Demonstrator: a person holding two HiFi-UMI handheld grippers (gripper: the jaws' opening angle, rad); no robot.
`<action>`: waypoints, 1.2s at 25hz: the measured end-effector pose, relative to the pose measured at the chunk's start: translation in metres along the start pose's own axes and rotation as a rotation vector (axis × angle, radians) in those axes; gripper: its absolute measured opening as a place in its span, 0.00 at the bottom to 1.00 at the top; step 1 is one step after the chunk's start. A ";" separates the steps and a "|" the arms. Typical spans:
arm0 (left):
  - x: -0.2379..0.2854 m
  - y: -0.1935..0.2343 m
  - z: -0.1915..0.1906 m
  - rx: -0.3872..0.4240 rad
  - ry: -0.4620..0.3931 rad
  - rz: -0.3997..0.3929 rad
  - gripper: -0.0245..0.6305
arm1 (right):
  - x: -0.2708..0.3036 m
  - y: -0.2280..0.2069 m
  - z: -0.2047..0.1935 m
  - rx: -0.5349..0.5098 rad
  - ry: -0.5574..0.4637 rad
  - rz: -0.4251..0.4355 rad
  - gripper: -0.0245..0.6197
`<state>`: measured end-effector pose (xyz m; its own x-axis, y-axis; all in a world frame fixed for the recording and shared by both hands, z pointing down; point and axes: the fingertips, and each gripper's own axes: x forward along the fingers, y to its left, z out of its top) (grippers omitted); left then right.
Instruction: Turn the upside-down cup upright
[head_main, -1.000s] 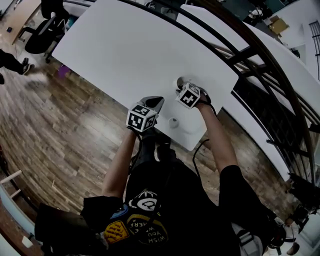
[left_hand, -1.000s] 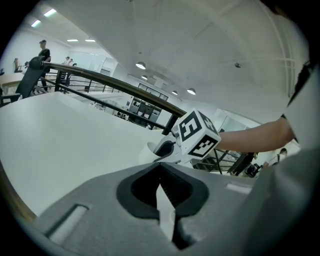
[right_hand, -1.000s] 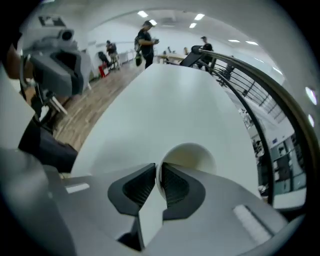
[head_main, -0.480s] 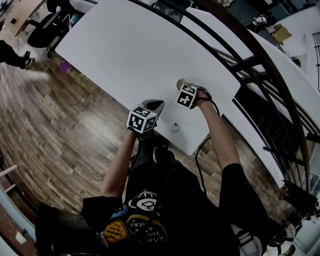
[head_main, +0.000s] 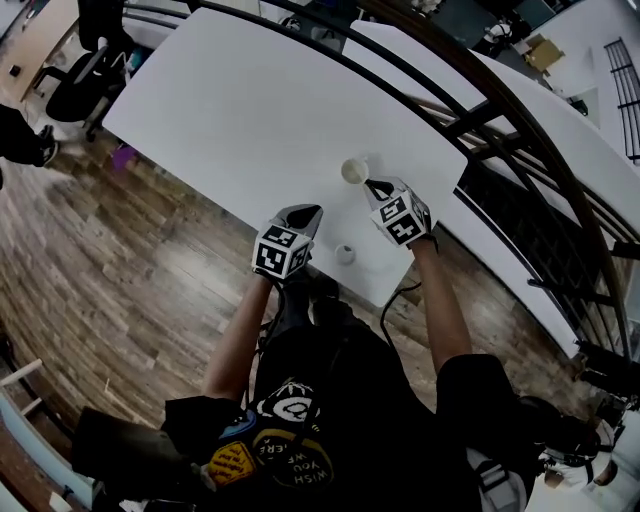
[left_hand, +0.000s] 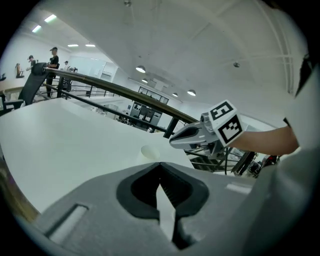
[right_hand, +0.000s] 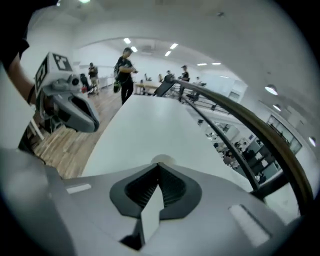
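Note:
A pale cup (head_main: 352, 171) stands on the white table (head_main: 250, 110) with its open mouth facing up. In the left gripper view the cup (left_hand: 149, 151) sits just beyond the jaws, and in the right gripper view only its rim (right_hand: 161, 160) peeks over them. My right gripper (head_main: 373, 186) hangs just right of the cup and apart from it, its jaws closing to shut with nothing between them. My left gripper (head_main: 308, 211) rests near the table's front edge, left of the cup, shut and empty.
A small round white object (head_main: 345, 254) lies by the table's front edge between my hands. A dark railing (head_main: 500, 110) runs past the table's right end. An office chair (head_main: 85, 70) stands on the wooden floor at far left. People stand in the distance (right_hand: 124, 67).
The right gripper held the cup a second ago. It has let go, risen and drawn back to the right, leaving the cup upright. The left gripper kept still.

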<state>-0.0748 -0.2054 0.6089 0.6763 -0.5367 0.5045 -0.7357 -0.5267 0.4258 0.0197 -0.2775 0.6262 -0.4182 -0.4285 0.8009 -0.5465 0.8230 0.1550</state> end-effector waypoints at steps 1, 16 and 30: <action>-0.002 -0.001 0.002 0.021 -0.011 0.012 0.04 | -0.011 0.000 0.000 0.077 -0.051 -0.024 0.04; -0.060 -0.088 0.015 0.122 -0.169 0.156 0.04 | -0.155 0.106 -0.029 0.695 -0.494 -0.108 0.04; -0.115 -0.213 -0.034 0.183 -0.262 0.250 0.04 | -0.268 0.145 -0.109 0.722 -0.610 -0.116 0.04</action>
<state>0.0026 -0.0085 0.4858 0.4815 -0.8003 0.3573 -0.8758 -0.4546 0.1621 0.1319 -0.0031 0.4971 -0.5286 -0.7814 0.3318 -0.8391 0.4218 -0.3435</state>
